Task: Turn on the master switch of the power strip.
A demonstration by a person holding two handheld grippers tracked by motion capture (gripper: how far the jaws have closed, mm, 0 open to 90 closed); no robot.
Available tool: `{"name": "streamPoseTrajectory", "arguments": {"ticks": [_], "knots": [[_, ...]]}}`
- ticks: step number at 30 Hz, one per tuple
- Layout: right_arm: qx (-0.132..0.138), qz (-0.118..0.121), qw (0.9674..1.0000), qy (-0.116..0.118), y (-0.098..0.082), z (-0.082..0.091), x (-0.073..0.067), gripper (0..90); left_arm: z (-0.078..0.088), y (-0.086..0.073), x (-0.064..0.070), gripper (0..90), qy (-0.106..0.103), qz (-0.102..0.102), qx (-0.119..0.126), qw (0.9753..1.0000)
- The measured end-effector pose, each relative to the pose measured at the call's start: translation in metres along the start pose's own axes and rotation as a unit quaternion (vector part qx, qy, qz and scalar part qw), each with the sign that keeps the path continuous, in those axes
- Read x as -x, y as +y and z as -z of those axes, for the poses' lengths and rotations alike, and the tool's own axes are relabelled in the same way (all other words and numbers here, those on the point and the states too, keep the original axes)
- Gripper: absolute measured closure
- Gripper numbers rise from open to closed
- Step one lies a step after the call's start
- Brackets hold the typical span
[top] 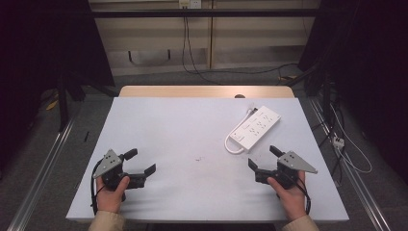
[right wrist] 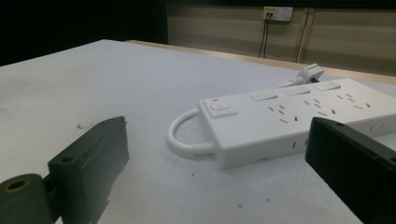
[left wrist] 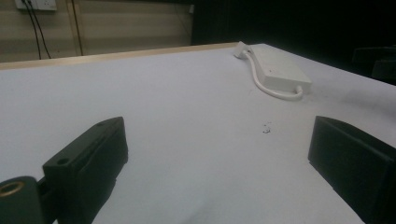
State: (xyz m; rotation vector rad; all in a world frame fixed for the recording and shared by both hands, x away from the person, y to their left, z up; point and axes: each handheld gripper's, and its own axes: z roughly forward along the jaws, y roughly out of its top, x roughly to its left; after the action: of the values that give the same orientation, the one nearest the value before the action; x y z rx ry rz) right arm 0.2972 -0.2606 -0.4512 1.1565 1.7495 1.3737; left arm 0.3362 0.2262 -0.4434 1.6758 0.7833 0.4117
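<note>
One table point(top: 159, 125) stands in the middle, its top covered by a pale sheet with a strip of bare wood showing along the far edge. On it lies one white power strip point(top: 256, 127), the landmark for everything else: it sits toward the far right of the table, laid at a slant, with its short white cable point(top: 230, 143) looping out of the near end and back alongside it. One white plug point(right wrist: 312, 72) rests at the strip's far end. The strip carries one rocker switch point(right wrist: 218, 107) at its near end, with rows of sockets behind it.

Two grippers are held by two hands at the near edge of the table. The right gripper point(top: 262, 160) is just in front of the power strip's near end, close to the cable loop but not touching it; its jaws are spread wide with nothing between them, and in the right gripper view the strip lies just beyond the jaws. The left gripper point(top: 139, 161) is well apart from the strip, far across the table toward the near left; its jaws are likewise wide apart and empty.

One small dark speck point(top: 198, 158) lies on the sheet between the two grippers, nearer than the strip.
</note>
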Motion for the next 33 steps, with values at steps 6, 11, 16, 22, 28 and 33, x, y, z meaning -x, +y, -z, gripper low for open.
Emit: {"name": "streamPoseTrajectory", "arguments": {"ticks": [6, 11, 16, 22, 28, 33], "knots": [[-0.001, -0.003, 1.0, -0.009, 0.004, -0.006, 0.005, 6.5, 0.002, 0.0, -0.001, 4.5, 0.001, -0.002, 0.002, 1.0], [-0.009, -0.003, 0.9999, -0.012, 0.005, -0.012, 0.006, 6.9, 0.002, 0.001, 0.0, 4.5, 0.002, -0.003, 0.002, 1.0], [-0.012, 0.003, 0.9998, -0.015, 0.006, -0.017, 0.006, 7.5, 0.001, 0.001, 0.0, 4.5, 0.0, -0.004, 0.0, 1.0], [-0.014, 0.004, 0.9998, -0.013, 0.009, -0.024, 0.005, 7.7, 0.0, 0.001, 0.0, 4.5, -0.001, -0.003, 0.003, 1.0], [-0.014, 0.007, 0.9998, -0.01, 0.012, -0.031, 0.004, 8.1, 0.0, 0.002, -0.001, 4.5, 0.001, -0.004, 0.002, 1.0], [-0.014, 0.009, 0.9998, -0.012, 0.014, -0.037, 0.004, 8.3, 0.001, 0.002, -0.001, 4.5, -0.001, -0.003, 0.005, 1.0]]}}
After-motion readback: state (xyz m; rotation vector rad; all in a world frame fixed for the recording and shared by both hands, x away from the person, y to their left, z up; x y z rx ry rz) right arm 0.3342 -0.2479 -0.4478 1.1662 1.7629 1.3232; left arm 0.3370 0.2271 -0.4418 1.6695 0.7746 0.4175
